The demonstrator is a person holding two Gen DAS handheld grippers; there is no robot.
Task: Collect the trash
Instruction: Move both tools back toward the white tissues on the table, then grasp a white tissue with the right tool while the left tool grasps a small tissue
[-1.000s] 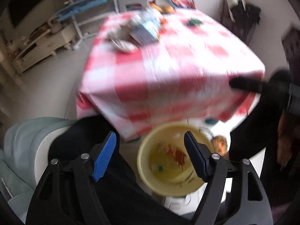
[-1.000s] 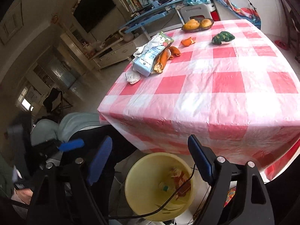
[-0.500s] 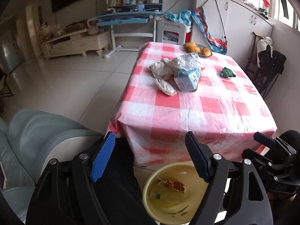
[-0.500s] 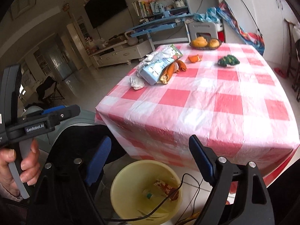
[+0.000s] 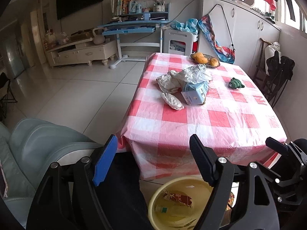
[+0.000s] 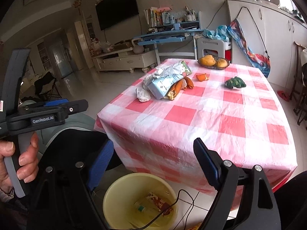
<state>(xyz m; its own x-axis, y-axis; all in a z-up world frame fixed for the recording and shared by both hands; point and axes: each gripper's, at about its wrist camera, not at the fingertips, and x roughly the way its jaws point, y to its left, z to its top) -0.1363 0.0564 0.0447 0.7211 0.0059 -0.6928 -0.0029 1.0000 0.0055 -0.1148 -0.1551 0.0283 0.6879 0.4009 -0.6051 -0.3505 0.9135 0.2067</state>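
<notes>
Trash lies in a loose heap on the far half of the checked surface [image 5: 220, 118]. From the left wrist view, crumpled white wrappers [image 5: 184, 78] sit piled against a blue-and-white tissue pack [image 5: 195, 94], with one smaller wad of paper [image 5: 171, 100] just beside them toward the near edge. All of it looks light and soft; the wad should crush under a pinch, so taking it across its middle seems safest, while the thin wrappers may slip unless a bunched fold is caught. The left gripper [image 5: 153, 159] hangs above the near edge with its fingers spread wide and nothing between them. Below it, on the floor, a yellow bucket [image 5: 159, 197] already holds a red wrapper and a small bottle. A green toy [image 5: 235, 83] and a fruit basket [image 5: 206, 60] sit apart from the heap and do not look like trash.

From the right wrist view, the same heap shows a foil snack bag [image 6: 168, 72] lying over the tissue pack, with orange peel-like pieces [image 6: 177, 88] poking out beneath and another orange scrap [image 6: 201, 76] nearby. These look limp and possibly slick. The right gripper [image 6: 153, 164] is also released and empty, poised over the bucket, well short of the heap. A hand [image 6: 17, 159] at the left grips the other tool's handle.
</notes>
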